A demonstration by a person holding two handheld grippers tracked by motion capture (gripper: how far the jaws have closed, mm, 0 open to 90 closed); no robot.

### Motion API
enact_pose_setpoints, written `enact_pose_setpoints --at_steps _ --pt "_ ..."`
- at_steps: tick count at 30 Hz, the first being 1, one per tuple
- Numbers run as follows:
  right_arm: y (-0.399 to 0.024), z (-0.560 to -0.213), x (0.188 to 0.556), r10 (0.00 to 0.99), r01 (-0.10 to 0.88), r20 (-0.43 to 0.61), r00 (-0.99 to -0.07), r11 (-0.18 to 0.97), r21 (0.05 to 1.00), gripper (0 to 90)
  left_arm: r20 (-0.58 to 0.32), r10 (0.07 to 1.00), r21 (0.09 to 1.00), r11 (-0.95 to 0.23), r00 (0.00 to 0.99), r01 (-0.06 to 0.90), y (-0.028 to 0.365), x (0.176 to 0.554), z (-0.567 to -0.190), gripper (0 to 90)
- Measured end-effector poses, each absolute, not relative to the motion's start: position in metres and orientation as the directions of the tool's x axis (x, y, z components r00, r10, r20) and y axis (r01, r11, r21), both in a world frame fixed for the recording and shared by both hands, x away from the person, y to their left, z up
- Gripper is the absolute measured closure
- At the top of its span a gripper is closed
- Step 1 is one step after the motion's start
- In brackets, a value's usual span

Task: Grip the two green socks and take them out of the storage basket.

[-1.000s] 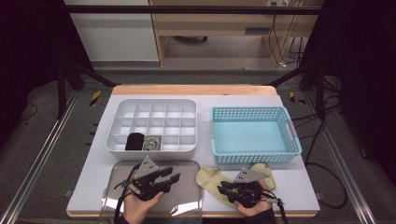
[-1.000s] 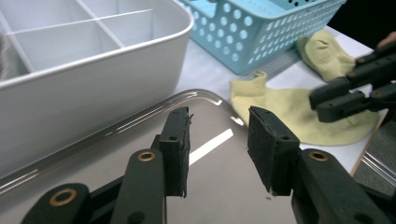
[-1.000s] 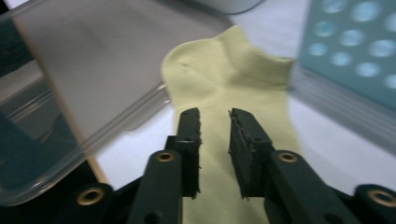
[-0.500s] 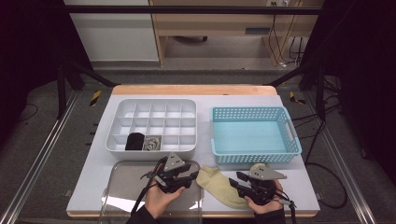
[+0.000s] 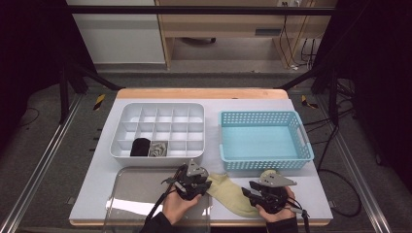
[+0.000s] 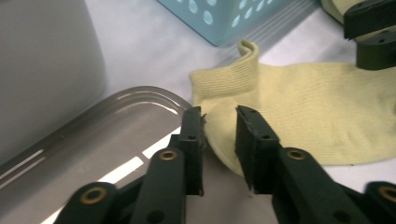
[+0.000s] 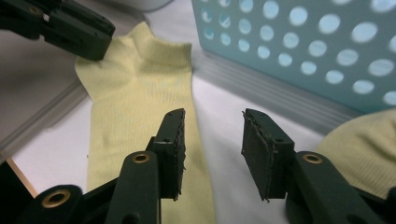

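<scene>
A pale yellow sock (image 5: 231, 194) lies flat at the table's front, between my two grippers. My left gripper (image 5: 208, 187) reaches it from the left. In the left gripper view (image 6: 218, 114) its jaws have just been closing and stand narrow over the cuff end of the sock (image 6: 303, 107), whose edge lies flat between the pads without being pinched. My right gripper (image 5: 245, 191) stands open (image 7: 212, 119) at the sock's (image 7: 135, 93) other side, its jaws having drawn in slightly; one jaw is over the fabric, one over bare table. A second yellow sock (image 5: 269, 174) lies by the basket.
A blue perforated basket (image 5: 265, 165) stands just behind the socks at the right. At the back left is a white compartment tray (image 5: 158, 160) with a black item (image 5: 141, 146) and a grey one (image 5: 157, 148). A clear plastic tray (image 5: 136, 194) lies at the front left.
My left gripper moved right, off the clear tray and onto the sock's cuff end, and its jaws narrowed. The right hand stayed about where it was.
</scene>
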State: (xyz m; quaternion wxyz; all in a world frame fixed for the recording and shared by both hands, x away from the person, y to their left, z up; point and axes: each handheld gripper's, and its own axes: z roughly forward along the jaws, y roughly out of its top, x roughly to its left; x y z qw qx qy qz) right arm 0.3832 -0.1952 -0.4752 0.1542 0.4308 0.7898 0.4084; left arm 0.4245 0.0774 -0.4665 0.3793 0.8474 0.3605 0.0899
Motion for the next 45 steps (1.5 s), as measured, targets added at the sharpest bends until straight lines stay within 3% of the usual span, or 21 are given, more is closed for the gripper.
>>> enact_pose_setpoints --at_steps 5,15,23,33,37,38,45 --pt "-0.194 -0.479 0.381 0.804 0.573 0.102 -0.586 0.322 0.753 62.7 -0.12 0.683 0.703 -0.454 0.72 0.547 0.077 0.421 -0.467 87.2" --pt "-0.189 -0.481 0.38 0.786 0.582 0.098 -0.61 0.36 0.729 89.6 -0.152 0.666 0.731 -0.422 0.73 0.537 0.084 0.412 -0.463 89.3" --pt "-0.175 -0.472 0.388 0.764 0.56 0.1 -0.637 0.37 0.741 90.0 -0.176 0.665 0.765 -0.372 0.726 0.526 0.116 0.389 -0.456 89.3" --pt "-0.139 -0.473 0.407 0.735 0.539 0.066 -0.675 0.43 0.724 87.8 -0.17 0.696 0.738 -0.379 0.697 0.559 0.134 0.368 -0.471 88.6" --pt "-0.147 -0.468 0.404 0.747 0.525 0.06 -0.662 0.405 0.748 80.5 -0.159 0.703 0.753 -0.368 0.693 0.546 0.137 0.369 -0.465 78.3" --pt "-0.153 -0.463 0.401 0.757 0.523 0.068 -0.65 0.38 0.763 78.6 -0.158 0.706 0.759 -0.361 0.69 0.542 0.138 0.37 -0.462 71.8" --pt "-0.18 -0.459 0.386 0.786 0.544 0.094 -0.611 0.33 0.772 73.2 -0.145 0.733 0.75 -0.356 0.664 0.557 0.141 0.397 -0.459 64.6"
